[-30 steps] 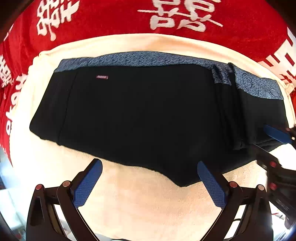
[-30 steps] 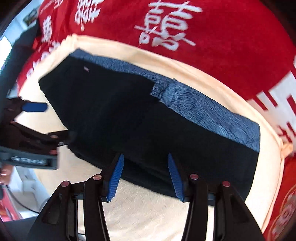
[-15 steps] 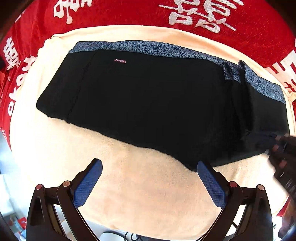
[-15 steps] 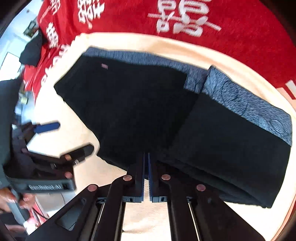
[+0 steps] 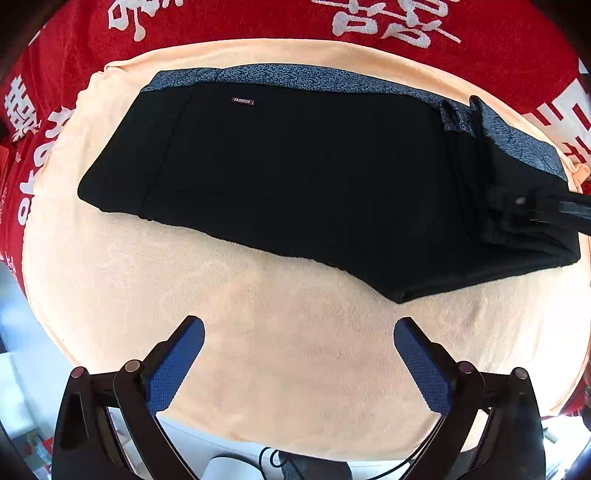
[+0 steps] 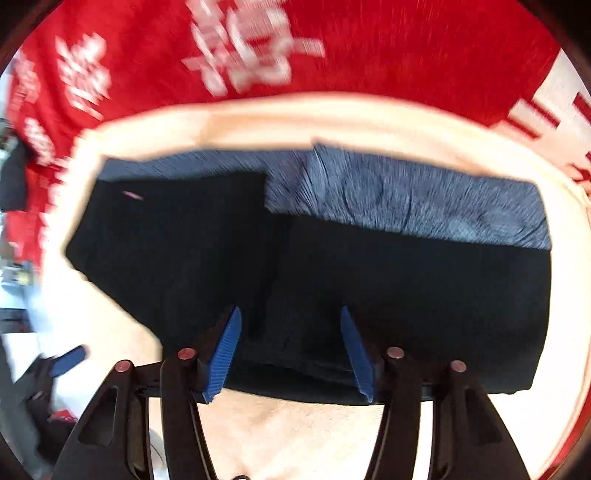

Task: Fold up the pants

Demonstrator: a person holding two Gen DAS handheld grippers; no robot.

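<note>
Black pants (image 5: 295, 177) with a grey-blue patterned waistband (image 5: 314, 77) lie across a cream towel (image 5: 258, 350). Their right end is folded over onto itself (image 5: 524, 177). My left gripper (image 5: 299, 354) is open and empty above the bare towel, short of the pants' near edge. My right gripper (image 6: 291, 343) is open, its blue pads over the near edge of the folded pants (image 6: 406, 288); this view is blurred. The right gripper also shows at the right edge of the left wrist view (image 5: 517, 201), lying over the folded end.
The towel (image 6: 332, 118) lies on a red cloth with white characters (image 5: 369, 22). The towel's near edge drops off to a pale floor with cables (image 5: 258, 458). The left gripper shows at the lower left of the right wrist view (image 6: 66, 362).
My right gripper was shut half a second ago and is now open over the folded end. My left gripper has drawn back from the pants and stayed open.
</note>
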